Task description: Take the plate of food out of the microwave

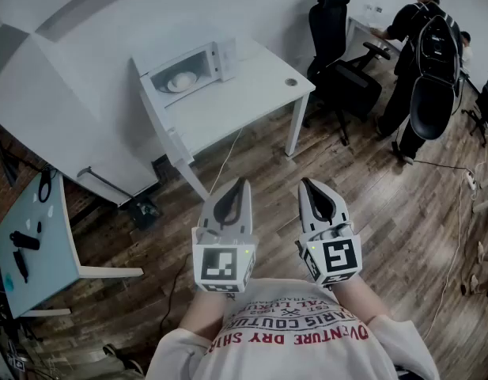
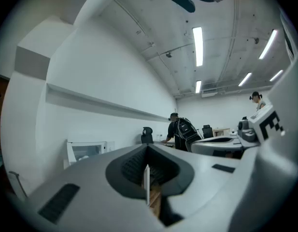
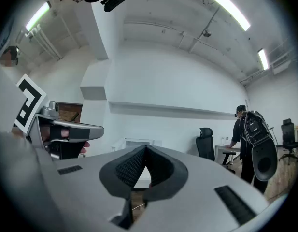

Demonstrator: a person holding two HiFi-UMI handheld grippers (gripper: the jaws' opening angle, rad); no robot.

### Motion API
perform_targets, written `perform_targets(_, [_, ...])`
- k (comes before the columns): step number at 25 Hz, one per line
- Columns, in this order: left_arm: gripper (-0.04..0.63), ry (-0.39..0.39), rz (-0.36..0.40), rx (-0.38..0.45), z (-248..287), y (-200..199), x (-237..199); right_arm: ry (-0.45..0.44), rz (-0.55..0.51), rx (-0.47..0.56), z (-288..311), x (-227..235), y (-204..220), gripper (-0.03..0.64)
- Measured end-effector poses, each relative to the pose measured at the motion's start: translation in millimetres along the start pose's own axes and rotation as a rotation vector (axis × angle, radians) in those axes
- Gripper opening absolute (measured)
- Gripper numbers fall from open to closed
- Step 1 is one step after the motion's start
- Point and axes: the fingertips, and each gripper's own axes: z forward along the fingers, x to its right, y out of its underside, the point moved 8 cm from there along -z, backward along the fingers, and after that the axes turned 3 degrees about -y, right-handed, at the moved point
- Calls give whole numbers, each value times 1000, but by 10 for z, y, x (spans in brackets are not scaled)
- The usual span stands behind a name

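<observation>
— Where is the plate of food [image 1: 182,81]?
— Inside the microwave [image 1: 188,71] at the back of the white table [image 1: 251,93], well apart from both grippers; I can't tell whether the door is open

— And how are the grippers held?
— The left gripper [image 1: 243,184] and right gripper [image 1: 305,183] hang side by side close to the person's chest, each with its jaws pressed together on nothing. That looks like a resting carry, since nothing is within reach. I'd say the person has to walk to the table first, then spread the jaws
</observation>
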Motion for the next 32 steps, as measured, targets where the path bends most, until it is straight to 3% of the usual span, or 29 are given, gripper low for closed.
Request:
perform_targets(10, [6, -4, -13, -6, -45, 72, -260, 26, 37, -27, 147, -143, 51, 11])
perform_targets(21, [6, -7, -80, -51, -162, 390, -978, 26, 54, -102, 553, -648, 212, 11])
perform_targets(26, [6, -20, -101, -68, -53, 535, -1134, -13, 65, -129, 809, -675, 341, 11])
perform_targets(32, [6, -112, -126, -64, 330, 581, -1225, -133, 43, -128, 1342, -414, 391, 11])
